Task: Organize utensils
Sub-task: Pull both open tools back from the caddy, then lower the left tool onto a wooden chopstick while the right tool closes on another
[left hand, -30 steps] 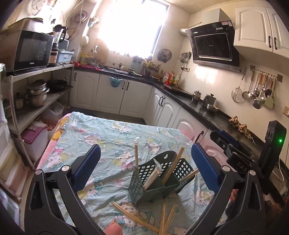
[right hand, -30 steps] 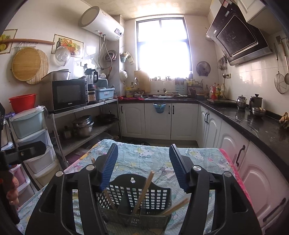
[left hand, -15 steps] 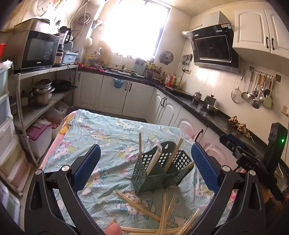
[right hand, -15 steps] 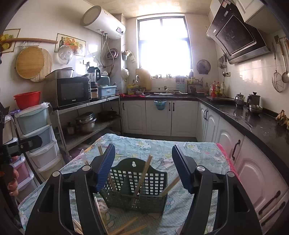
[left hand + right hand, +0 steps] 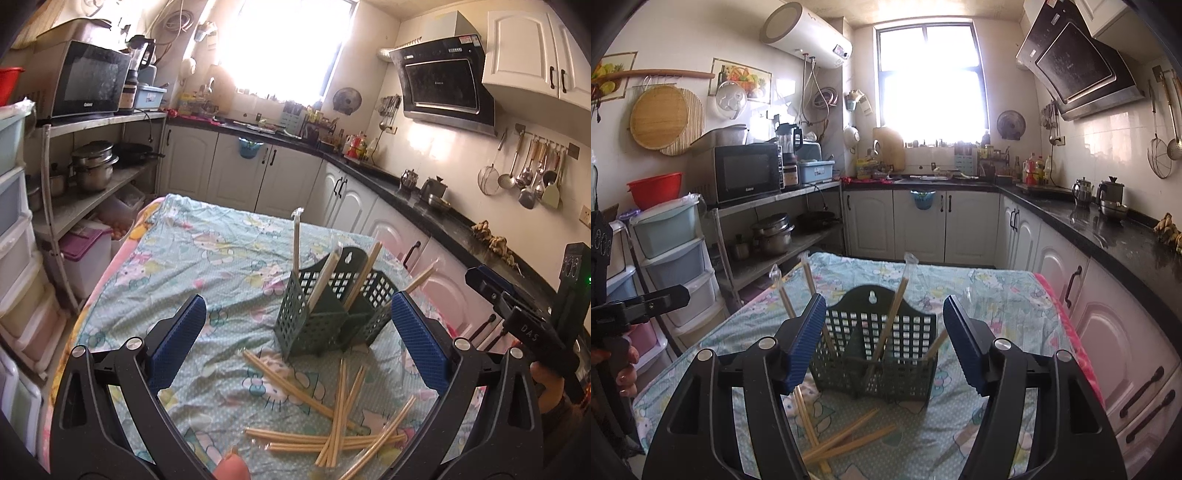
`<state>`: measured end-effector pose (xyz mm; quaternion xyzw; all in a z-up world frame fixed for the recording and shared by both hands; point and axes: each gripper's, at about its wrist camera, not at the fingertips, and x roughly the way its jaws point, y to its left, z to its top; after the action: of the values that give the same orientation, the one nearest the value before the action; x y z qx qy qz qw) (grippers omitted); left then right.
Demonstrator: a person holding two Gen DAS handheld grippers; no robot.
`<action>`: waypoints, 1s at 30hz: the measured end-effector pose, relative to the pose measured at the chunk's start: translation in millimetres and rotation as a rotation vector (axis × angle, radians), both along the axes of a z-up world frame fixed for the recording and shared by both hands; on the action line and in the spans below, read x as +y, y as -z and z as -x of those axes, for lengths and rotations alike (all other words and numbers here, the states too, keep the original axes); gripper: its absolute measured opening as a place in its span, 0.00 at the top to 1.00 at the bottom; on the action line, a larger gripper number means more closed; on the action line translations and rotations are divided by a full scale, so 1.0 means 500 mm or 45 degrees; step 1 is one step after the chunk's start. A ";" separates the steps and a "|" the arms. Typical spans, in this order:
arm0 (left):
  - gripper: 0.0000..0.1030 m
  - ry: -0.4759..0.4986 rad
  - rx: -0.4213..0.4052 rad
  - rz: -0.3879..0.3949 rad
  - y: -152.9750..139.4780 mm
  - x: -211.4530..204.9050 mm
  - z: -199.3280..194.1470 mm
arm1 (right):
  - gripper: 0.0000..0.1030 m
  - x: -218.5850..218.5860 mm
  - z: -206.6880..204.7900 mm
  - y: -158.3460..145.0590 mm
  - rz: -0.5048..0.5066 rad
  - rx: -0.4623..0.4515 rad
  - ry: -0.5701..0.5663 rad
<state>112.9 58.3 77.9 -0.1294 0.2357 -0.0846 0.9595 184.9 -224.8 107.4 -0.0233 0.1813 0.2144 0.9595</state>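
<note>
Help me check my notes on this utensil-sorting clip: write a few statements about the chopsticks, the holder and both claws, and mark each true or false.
1. The green holder stands upright on the tablecloth. True.
2. Every chopstick is already in the holder. False: loose chopsticks lie on the cloth in front of it.
3. The left claw is clamped on a chopstick. False: it is open and holds nothing.
4. The right claw is open, with the holder seen between its fingers. True.
5. Some chopsticks lean inside the holder. True.
</note>
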 end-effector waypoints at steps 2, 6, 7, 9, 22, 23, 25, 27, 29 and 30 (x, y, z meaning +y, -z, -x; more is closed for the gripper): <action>0.10 0.004 0.020 -0.001 0.013 -0.001 0.003 | 0.38 -0.002 0.006 0.009 0.004 0.014 0.001; 0.10 0.009 0.056 -0.008 0.035 -0.006 0.006 | 0.38 -0.006 0.017 0.029 0.021 0.042 0.011; 0.10 0.008 0.061 -0.009 0.038 -0.005 0.007 | 0.38 -0.006 0.020 0.034 0.026 0.048 0.012; 0.10 0.011 0.071 -0.015 0.045 -0.007 0.009 | 0.38 -0.007 0.027 0.042 0.035 0.054 0.016; 0.10 0.025 0.189 -0.029 0.105 -0.015 0.018 | 0.37 -0.001 0.048 0.096 0.073 0.152 -0.001; 0.10 0.026 0.201 -0.032 0.111 -0.015 0.018 | 0.37 0.000 0.048 0.101 0.075 0.159 -0.003; 0.10 0.030 0.227 -0.035 0.125 -0.017 0.019 | 0.37 0.003 0.044 0.112 0.080 0.183 -0.010; 0.10 0.039 0.257 -0.035 0.138 -0.020 0.018 | 0.37 0.006 0.040 0.125 0.088 0.215 -0.014; 0.10 0.049 0.287 -0.039 0.153 -0.023 0.018 | 0.37 0.009 0.034 0.134 0.093 0.245 -0.022; 0.10 0.056 0.306 -0.039 0.162 -0.024 0.018 | 0.37 0.011 0.032 0.139 0.096 0.256 -0.024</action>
<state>104.0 46.1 -3.0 -0.1189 0.3531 -0.0859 0.9240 168.8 -219.4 37.9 -0.0394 0.2842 0.2176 0.9329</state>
